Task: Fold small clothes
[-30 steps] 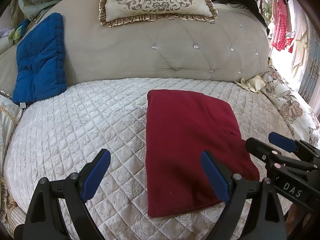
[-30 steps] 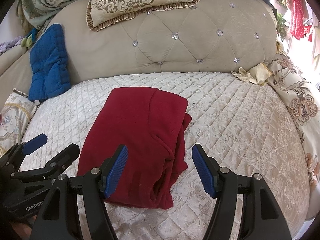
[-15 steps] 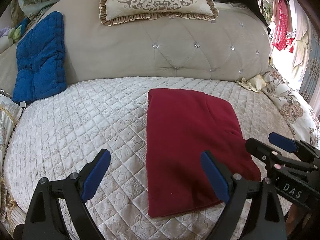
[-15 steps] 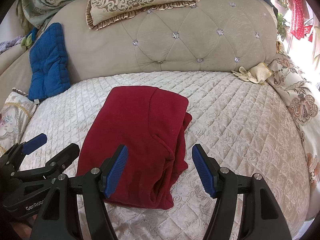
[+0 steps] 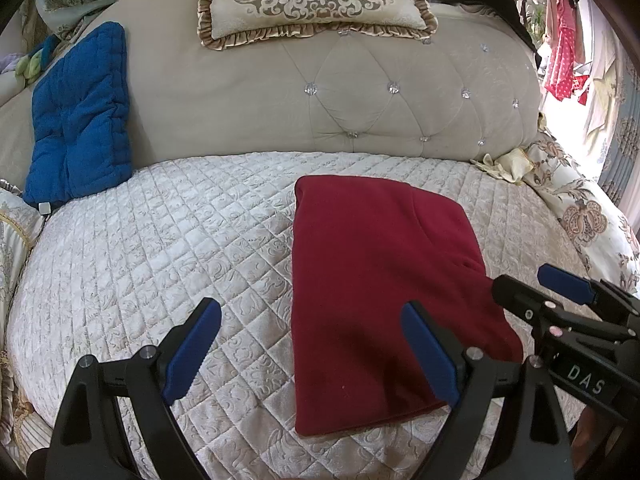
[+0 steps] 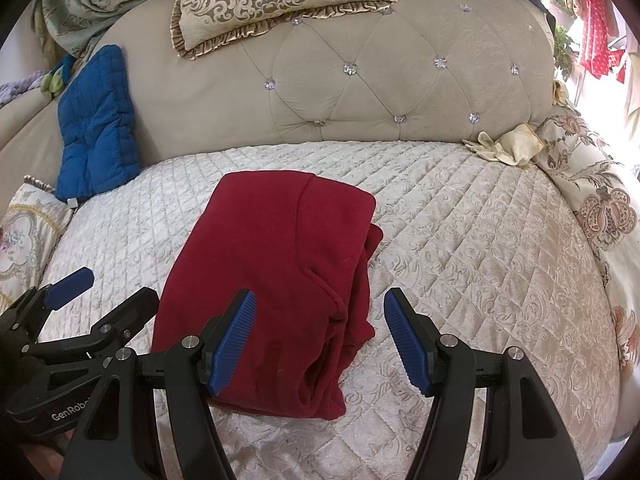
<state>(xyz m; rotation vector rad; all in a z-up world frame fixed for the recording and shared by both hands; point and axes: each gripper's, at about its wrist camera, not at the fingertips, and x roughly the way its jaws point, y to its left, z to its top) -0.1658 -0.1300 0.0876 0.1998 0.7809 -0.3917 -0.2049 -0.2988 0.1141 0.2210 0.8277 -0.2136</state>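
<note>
Risk, as judged: if the loose right-side layers are pinched alone, the fold could be dragged open or skewed; a grab that's too deep might catch the cream quilted bedspread (image 6: 460,240) w/ the cloth. The stack could also be nudged by the left gripper (image 5: 312,344), held spread above the garment's left edge, nothing between its pads. The right gripper (image 6: 320,338) is likewise spread and empty, over the near-right corner. The dark red soft knit garment (image 6: 272,264) is seen folded into a neat oblong, mid-bed, smooth on top, w/ bunched layers showing along the right edge.
</note>
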